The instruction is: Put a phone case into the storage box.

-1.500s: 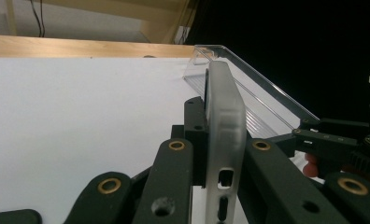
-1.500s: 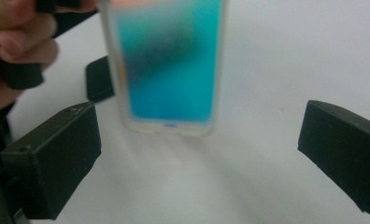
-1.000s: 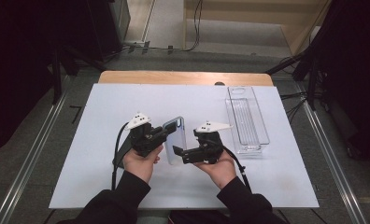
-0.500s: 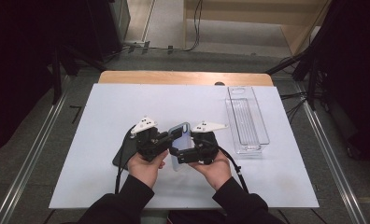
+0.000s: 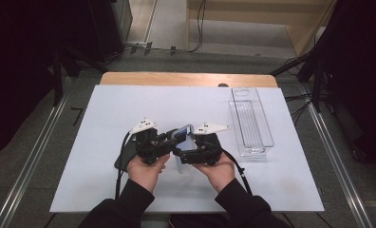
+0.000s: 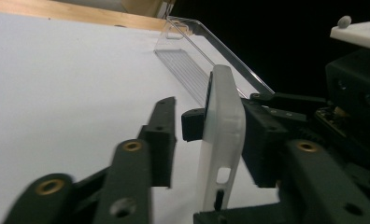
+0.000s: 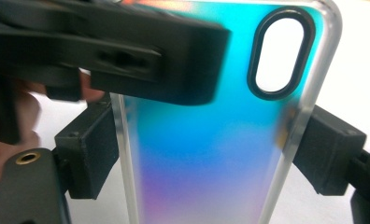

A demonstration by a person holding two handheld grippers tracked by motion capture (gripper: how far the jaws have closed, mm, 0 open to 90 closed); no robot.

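A translucent phone case point(image 5: 187, 137) with a blue-to-purple sheen stands tilted up off the white table point(image 5: 105, 114), between my two grippers. In the right gripper view, my right gripper point(image 7: 209, 156) is shut across the width of the case point(image 7: 206, 140), one pad on each long edge. My left gripper point(image 5: 174, 138) reaches in from the left. In the left gripper view the case point(image 6: 223, 121) stands edge-on between my left gripper's point(image 6: 211, 140) jaws. The right jaw lies against it, and the left jaw stands off with a gap, so this gripper is open.
A clear plastic tray point(image 5: 250, 121) lies lengthwise at the right of the table, and its wall point(image 6: 192, 70) rises beyond the case. A dark flat object point(image 5: 122, 159) lies partly under the left hand. The wooden table edge point(image 5: 186, 78) runs along the back.
Both grippers have drawn together at the middle of the table. The case, which lay flatter between them a second ago, now stands raised and clamped by the right gripper.
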